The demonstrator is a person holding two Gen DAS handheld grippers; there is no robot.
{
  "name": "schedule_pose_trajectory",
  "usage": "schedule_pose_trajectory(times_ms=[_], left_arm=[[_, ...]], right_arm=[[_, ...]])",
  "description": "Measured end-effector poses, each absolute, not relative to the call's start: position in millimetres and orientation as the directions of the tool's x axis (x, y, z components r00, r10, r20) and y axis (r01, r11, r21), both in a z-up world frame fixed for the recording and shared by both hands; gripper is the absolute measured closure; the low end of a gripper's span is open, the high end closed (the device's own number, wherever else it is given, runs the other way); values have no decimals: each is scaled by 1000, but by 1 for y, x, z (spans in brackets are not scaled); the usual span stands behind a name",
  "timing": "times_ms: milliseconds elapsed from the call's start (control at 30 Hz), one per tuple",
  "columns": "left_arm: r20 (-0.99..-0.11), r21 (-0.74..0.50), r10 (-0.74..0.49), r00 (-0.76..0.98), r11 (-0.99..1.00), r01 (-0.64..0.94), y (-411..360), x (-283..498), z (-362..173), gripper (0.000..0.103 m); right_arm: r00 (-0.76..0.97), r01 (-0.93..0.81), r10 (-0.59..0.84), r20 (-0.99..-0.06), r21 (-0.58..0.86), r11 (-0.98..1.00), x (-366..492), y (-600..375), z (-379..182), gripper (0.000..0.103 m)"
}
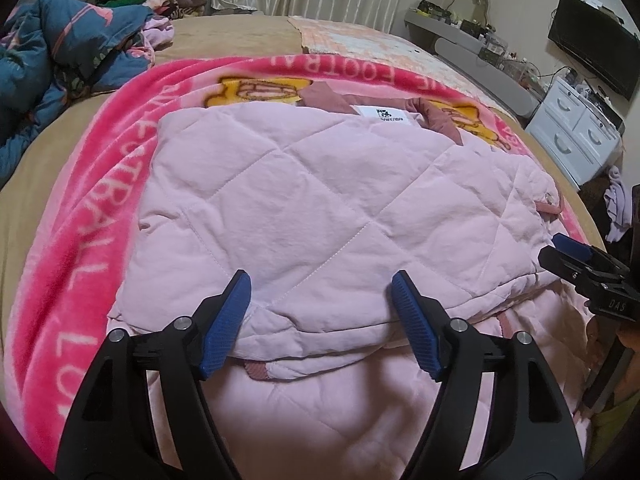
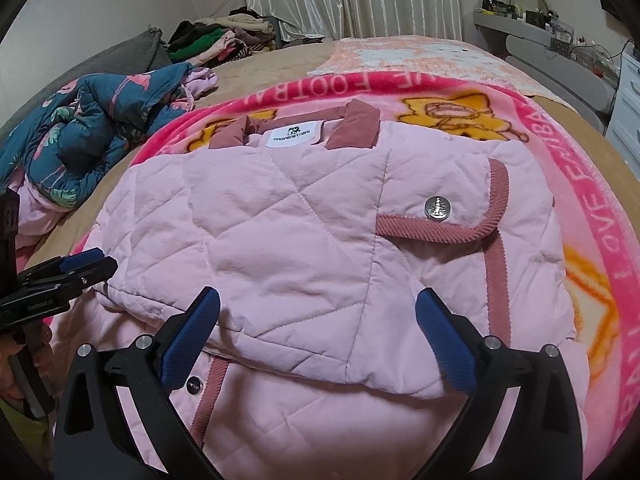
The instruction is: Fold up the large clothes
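Observation:
A pale pink quilted jacket (image 1: 320, 184) with dusty-rose corduroy trim lies folded on a bright pink fleece blanket (image 1: 80, 200) on the bed. Its collar and white label (image 2: 294, 136) point away from me. A silver snap (image 2: 437, 207) shows on a pocket flap. My left gripper (image 1: 320, 284) is open, its blue pads standing on either side of the near folded edge without pressing it. My right gripper (image 2: 318, 300) is wide open over the same edge further right, nothing gripped. Each gripper shows at the edge of the other's view: right gripper (image 1: 576, 256), left gripper (image 2: 84, 264).
A crumpled blue patterned quilt (image 1: 60, 64) lies at the left of the bed. A pile of clothes (image 2: 224, 38) sits at the far side by the curtains. White drawers (image 1: 576, 136), a grey shelf with clutter (image 1: 460, 36) and a dark screen (image 1: 592, 44) stand to the right.

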State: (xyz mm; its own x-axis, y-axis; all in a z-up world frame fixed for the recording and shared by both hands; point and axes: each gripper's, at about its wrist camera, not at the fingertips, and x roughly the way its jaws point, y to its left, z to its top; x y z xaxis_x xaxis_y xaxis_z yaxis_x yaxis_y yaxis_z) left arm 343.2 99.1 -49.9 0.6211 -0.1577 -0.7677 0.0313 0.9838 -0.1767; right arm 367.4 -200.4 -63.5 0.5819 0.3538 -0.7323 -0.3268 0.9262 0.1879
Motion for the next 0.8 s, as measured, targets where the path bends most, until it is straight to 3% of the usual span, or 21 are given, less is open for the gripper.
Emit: schedule_pose_trajectory(times_ms=[233,367,800], left_arm=[[-766,-180,-155,623,983,22,101,341,-40,27],[-766,-183,-150,625,983,11,102,340,-36,10],[-769,-173,-115,629,984,-32,107,336,-19,9]], right_arm=[[582,-326,356,-731,192,926,366,-202,-57,4],[580,-324,350,-735,186,928,364,-203,-55,4],[604,-322,347,-718,178,930,357,-203,-39,4]])
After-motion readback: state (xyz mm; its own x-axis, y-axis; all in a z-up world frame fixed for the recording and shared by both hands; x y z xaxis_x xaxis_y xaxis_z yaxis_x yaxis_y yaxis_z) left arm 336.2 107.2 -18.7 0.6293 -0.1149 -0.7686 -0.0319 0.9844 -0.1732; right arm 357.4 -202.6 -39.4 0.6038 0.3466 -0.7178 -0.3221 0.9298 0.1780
